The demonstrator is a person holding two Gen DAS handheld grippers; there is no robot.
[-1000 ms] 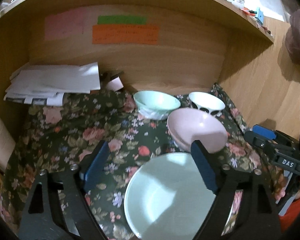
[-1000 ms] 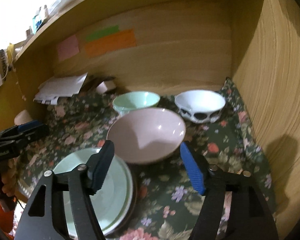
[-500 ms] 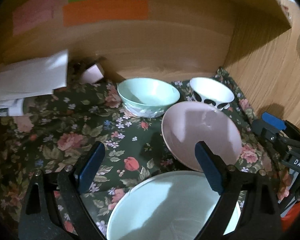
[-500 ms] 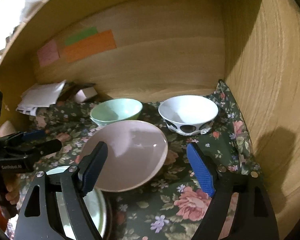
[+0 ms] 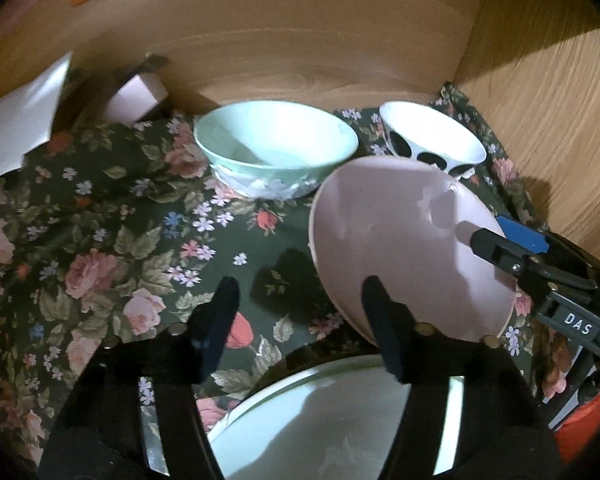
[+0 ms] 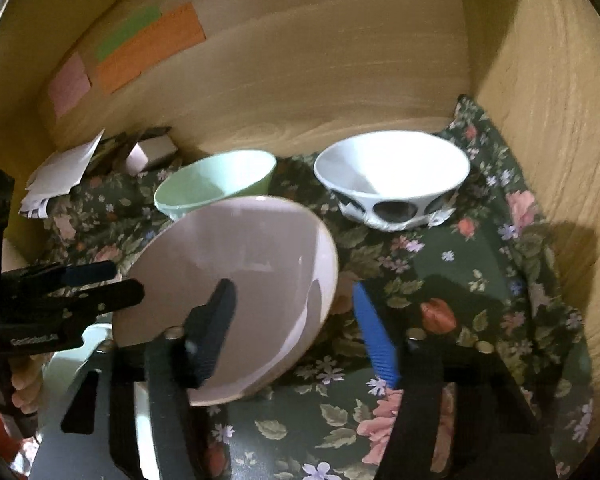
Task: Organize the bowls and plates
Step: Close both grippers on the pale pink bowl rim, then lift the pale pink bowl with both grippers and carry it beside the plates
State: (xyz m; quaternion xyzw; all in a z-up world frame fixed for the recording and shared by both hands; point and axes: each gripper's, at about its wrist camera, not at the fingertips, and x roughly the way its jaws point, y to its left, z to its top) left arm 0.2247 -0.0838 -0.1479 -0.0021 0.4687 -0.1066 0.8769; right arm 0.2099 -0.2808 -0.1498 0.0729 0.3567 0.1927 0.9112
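Note:
A pink bowl (image 5: 400,240) leans tilted on the floral cloth (image 5: 120,240), its rim over a pale green plate (image 5: 320,420). My left gripper (image 5: 300,312) is open, its right finger at the bowl's left rim. My right gripper (image 6: 292,320) is open with the pink bowl's (image 6: 236,280) right rim between its fingers. A mint bowl (image 5: 276,148) and a white black-spotted bowl (image 5: 432,140) stand behind it. The mint bowl (image 6: 216,184) and the white bowl (image 6: 392,172) also show in the right wrist view.
Wooden cabinet walls close in at the back (image 5: 300,48) and right (image 6: 548,140). White papers (image 5: 20,120) and a small box (image 5: 136,96) lie at the back left. Coloured sticky notes (image 6: 148,48) hang on the back wall.
Both grippers moved forward and closed in on the pink bowl. Their jaws narrowed. The right gripper now straddles the bowl's right rim; the bowl looks more tilted.

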